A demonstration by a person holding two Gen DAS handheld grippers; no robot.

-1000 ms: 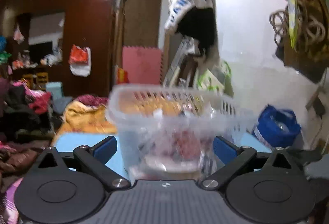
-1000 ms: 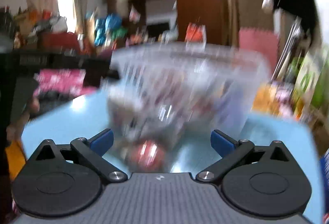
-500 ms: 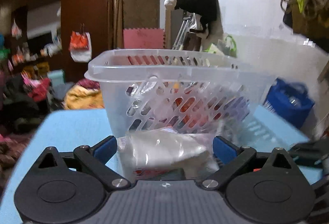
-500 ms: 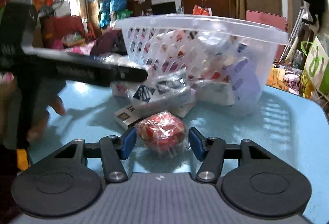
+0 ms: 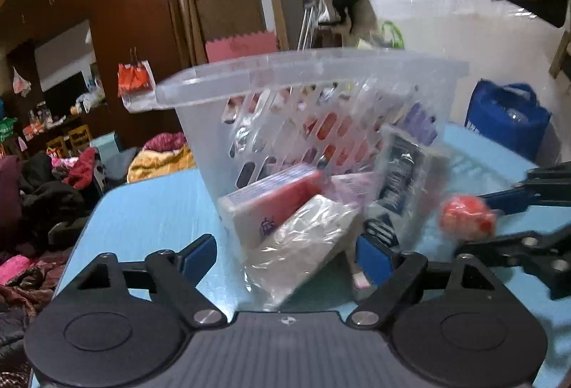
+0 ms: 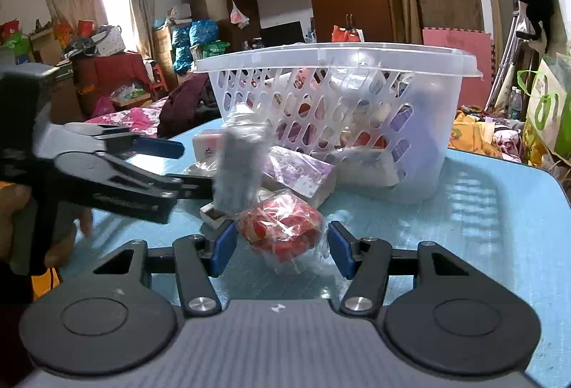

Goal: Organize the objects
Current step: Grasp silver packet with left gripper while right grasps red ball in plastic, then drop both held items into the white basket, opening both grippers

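A clear plastic basket (image 5: 321, 74) (image 6: 342, 63) holding several packets stands on the blue table (image 5: 150, 209) (image 6: 499, 217). Several wrapped boxes lie in front of it. My left gripper (image 5: 285, 250) is open around a clear-wrapped white packet (image 5: 303, 238), its pads not touching it. A red and white box (image 5: 271, 206) lies beside it. My right gripper (image 6: 282, 243) has its pads close on each side of a red wrapped ball (image 6: 282, 231) (image 5: 465, 217) resting on the table. A grey wrapped packet (image 6: 239, 170) stands blurred behind the ball.
A purple and white box (image 6: 303, 174) leans by the basket. A blue bag (image 5: 506, 117) sits beyond the table's right edge. Clothes and clutter fill the room behind. The left gripper body (image 6: 107, 181) reaches in from the left of the right wrist view.
The left gripper has narrowed and tilted around the clear-wrapped packet. The right gripper closed in on the red ball half a second ago and has since opened slightly.
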